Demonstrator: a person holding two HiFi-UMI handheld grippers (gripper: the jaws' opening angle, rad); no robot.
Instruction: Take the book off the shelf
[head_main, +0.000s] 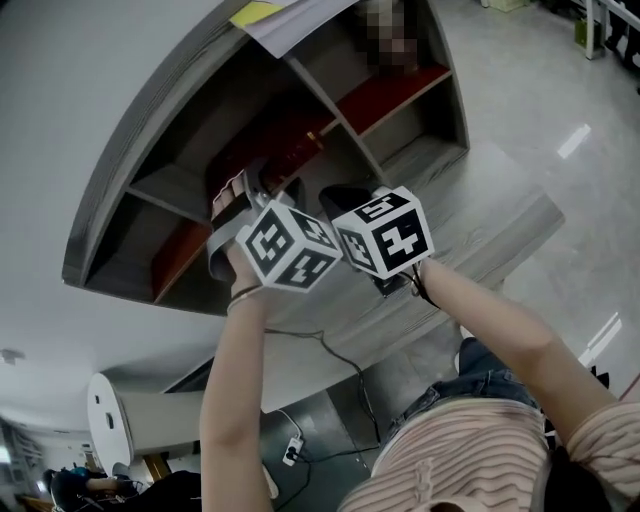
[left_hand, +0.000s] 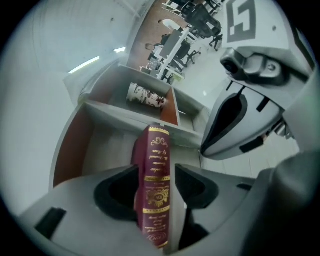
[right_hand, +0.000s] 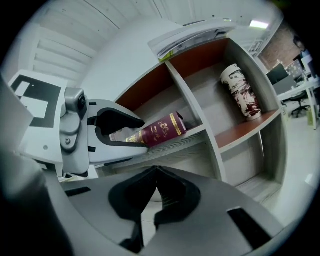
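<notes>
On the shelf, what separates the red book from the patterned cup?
A grey shelf divider: in the right gripper view the red book sits in the compartment left of it, the patterned cup in the one to its right.

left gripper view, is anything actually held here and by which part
Nothing is held. The maroon book sits spine-out between the open jaws of the left gripper, and the pads do not press on it. The right gripper is shut and empty.

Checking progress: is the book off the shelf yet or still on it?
Still on it: the red book lies in a shelf compartment, between the left gripper's parted jaws.
</notes>
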